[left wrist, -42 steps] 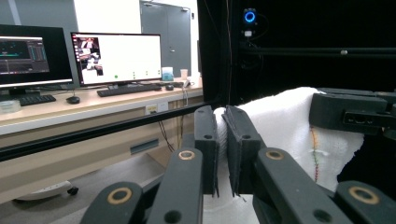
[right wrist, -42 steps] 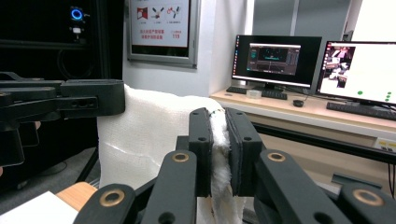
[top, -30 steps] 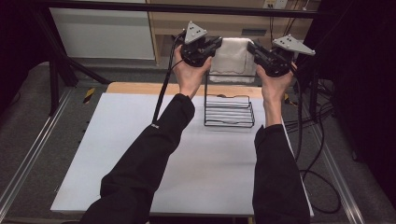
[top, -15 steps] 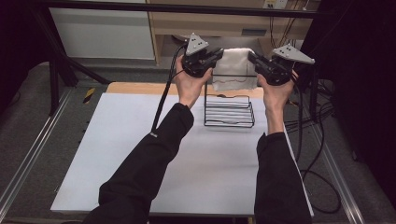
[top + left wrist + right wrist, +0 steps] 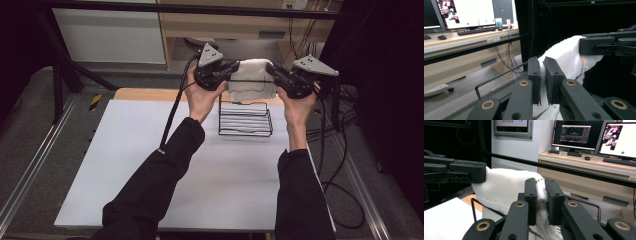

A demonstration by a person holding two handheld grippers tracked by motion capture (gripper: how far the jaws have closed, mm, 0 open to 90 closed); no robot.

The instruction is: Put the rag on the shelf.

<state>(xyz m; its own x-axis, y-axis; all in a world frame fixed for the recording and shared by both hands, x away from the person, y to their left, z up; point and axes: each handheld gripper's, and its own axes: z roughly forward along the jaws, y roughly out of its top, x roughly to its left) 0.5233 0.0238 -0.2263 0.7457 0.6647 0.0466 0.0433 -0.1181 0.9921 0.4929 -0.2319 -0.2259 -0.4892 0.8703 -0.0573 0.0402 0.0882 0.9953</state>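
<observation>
White towel [image 5: 252, 78] stretched above wire rack [image 5: 245, 117] near table's far edge, left gripper [image 5: 231, 68] and right gripper [image 5: 272, 73] each clamped on a towel end

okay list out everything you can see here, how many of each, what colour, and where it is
towel: one, white with a thin reddish stitch line, held up in the air above the rack, stretched between both grippers
wire rack: one, black, far middle of the table
table: one, white top with a wooden strip at its far edge
monitors: at least two, dark frames, on a beige desk beyond the table
keyboard: one, black, on that desk
left hand-held gripper: one, black with grey plate, pinching the towel's left edge
right hand-held gripper: one, black with grey plate, pinching the towel's right edge
sleeves: two, black
</observation>
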